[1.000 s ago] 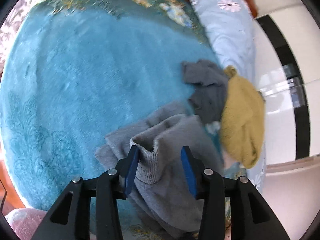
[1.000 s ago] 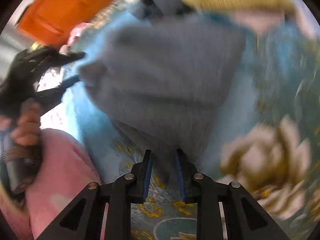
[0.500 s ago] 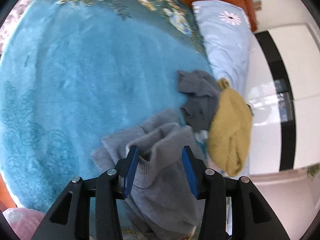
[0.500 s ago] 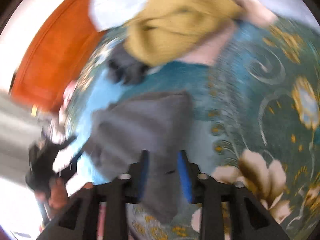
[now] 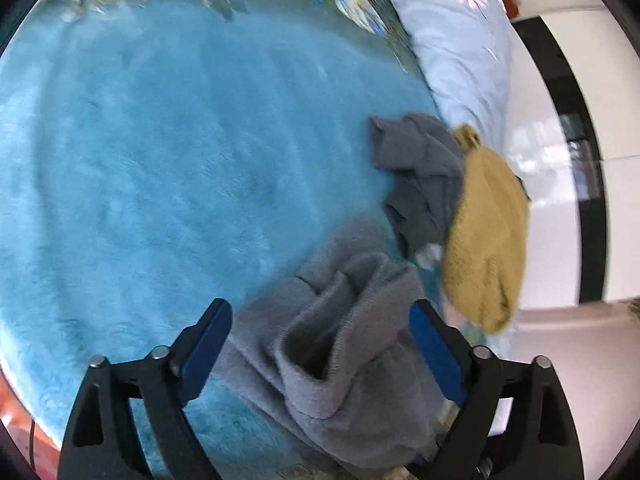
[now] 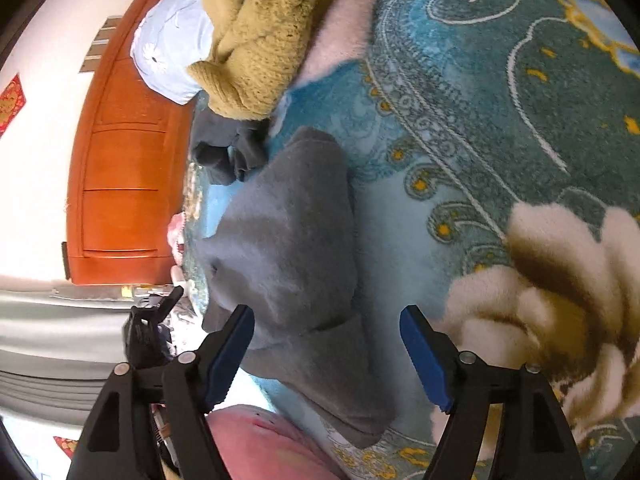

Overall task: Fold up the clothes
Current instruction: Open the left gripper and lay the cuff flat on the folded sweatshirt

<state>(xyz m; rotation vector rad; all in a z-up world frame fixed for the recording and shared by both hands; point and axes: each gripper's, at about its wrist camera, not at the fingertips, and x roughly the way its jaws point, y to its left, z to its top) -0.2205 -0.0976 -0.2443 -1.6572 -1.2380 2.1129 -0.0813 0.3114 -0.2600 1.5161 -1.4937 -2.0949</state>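
A light grey sweater lies bunched on the blue blanket, its ribbed cuff between my left gripper's blue pads. The left gripper is open and holds nothing. In the right wrist view the same grey sweater lies loosely folded on the patterned blanket. My right gripper is open over its near edge, empty. The left gripper shows at the far left of that view.
A dark grey garment and a mustard knit sweater lie beyond the grey sweater, beside a light blue pillow. An orange wooden headboard stands at the bed's end. A pink cloth lies near the right gripper.
Both grippers have opened wide and let go of the grey sweater, which now rests on the blanket. The right gripper has pulled back from it.
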